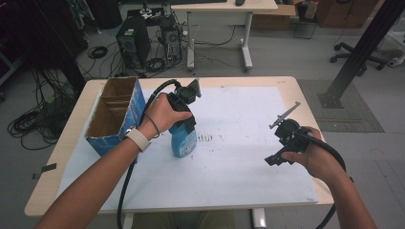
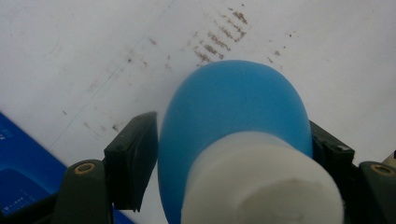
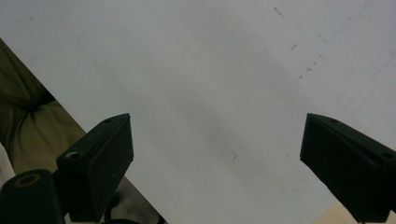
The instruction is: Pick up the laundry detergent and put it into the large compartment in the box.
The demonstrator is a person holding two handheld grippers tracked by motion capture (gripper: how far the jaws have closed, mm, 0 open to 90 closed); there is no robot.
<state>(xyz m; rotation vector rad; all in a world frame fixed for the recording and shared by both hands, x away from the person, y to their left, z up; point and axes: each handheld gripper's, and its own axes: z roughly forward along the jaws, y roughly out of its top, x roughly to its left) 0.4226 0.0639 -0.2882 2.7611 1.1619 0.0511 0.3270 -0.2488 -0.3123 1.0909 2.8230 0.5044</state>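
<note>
The fingers (image 2: 133,161) of the left gripper (image 2: 233,168) flanked a blue bottle (image 2: 233,121), one black pad on each side of its rounded shoulder below the white cap (image 2: 261,182); in the left gripper view the left pad stood right at the bottle's edge and the right pad was half hidden behind it, so the fingers looked clenched on the bottle, though full contact on the left side could not be made out. In the high view the blue bottle (image 1: 184,138) stood upright just left of the frame's centre, on a white sheet (image 1: 239,157) that covered most of the desk (image 1: 71,143), with the left gripper (image 1: 184,107) coming down on it from above and the person's left hand (image 1: 162,114) wrapped around the gripper's body, a pale watch strap on the wrist. A patch of dark smudges marked the sheet just to the right of the bottle. Just to the left of the bottle, an open cardboard box (image 1: 114,114) with blue outer walls stood at the sheet's left edge. Well apart, at the right of the frame, the right gripper (image 1: 274,157) hung above the sheet in the person's right hand (image 1: 310,152), its fingers (image 3: 102,163) released and spread wide with nothing between them; the right gripper view looked down past them onto bare white sheet. Beyond the desk, at the top of the high view, lay a computer tower, loose cables and a second desk.
</note>
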